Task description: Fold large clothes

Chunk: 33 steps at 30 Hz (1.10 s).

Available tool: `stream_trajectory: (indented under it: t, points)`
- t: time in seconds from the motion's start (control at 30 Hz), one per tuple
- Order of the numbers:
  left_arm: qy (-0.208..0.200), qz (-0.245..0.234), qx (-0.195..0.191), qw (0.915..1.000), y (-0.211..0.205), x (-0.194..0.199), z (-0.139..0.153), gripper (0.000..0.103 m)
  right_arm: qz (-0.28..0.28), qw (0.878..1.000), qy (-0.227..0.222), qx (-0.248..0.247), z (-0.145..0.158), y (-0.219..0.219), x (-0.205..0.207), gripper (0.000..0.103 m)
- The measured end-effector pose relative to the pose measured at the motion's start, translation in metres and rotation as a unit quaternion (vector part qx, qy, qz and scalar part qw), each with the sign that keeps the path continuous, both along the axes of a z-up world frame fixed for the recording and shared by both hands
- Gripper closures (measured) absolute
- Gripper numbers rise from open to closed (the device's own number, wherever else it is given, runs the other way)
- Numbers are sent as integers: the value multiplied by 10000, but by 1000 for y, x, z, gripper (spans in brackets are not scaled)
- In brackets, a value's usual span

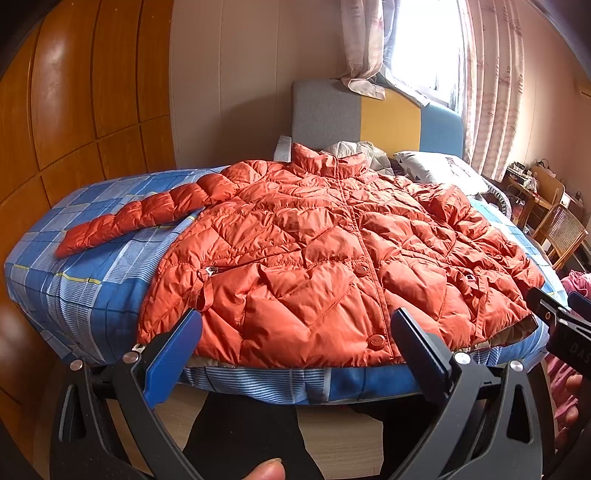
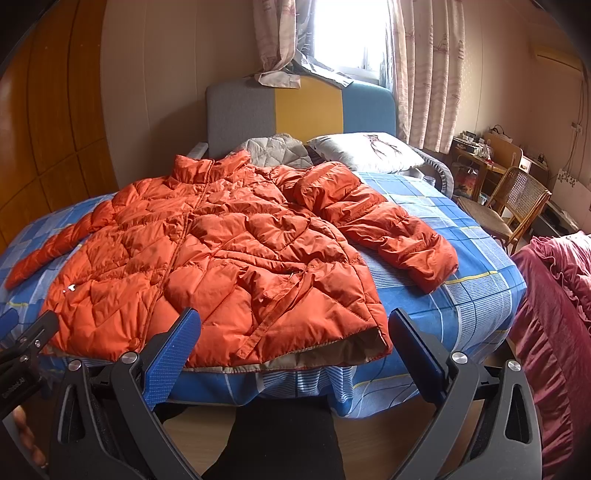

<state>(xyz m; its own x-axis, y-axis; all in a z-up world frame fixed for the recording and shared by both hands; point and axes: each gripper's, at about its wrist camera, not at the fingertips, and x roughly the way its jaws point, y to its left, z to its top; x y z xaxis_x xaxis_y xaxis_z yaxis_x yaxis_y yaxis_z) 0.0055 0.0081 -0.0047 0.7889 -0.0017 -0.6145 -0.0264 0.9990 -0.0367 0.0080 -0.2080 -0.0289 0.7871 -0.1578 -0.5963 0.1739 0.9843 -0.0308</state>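
While both grippers (image 1: 293, 354) (image 2: 293, 354) are held open, the quilted orange puffer jacket's (image 1: 314, 251) far cuff (image 2: 432, 266) is seen only from the right wrist.

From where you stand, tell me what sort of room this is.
Most likely a bedroom in a home: a bed with a padded headboard, a pillow, and a curtained window.

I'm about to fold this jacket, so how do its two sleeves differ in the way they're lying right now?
The left sleeve lies straight and flat, angled out from the jacket toward the bed's left edge; the right sleeve is puffier and crumpled. The left sleeve looks slim and smooth, the right sleeve bulky with deep creases. Both are orange, quilted and rest on the blue checked bedsheet.
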Motion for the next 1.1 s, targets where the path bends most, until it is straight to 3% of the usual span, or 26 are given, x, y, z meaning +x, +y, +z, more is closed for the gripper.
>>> stream_trajectory:
  t: [0.97, 1.1]
  points:
    - [154, 76, -105, 9998, 6, 9, -9, 2, -105, 9999, 99, 51, -10, -9, 2, 3]
    - [230, -81, -405, 9989, 16, 13, -17, 2, -287, 9993, 209, 114, -17, -21, 7, 3]
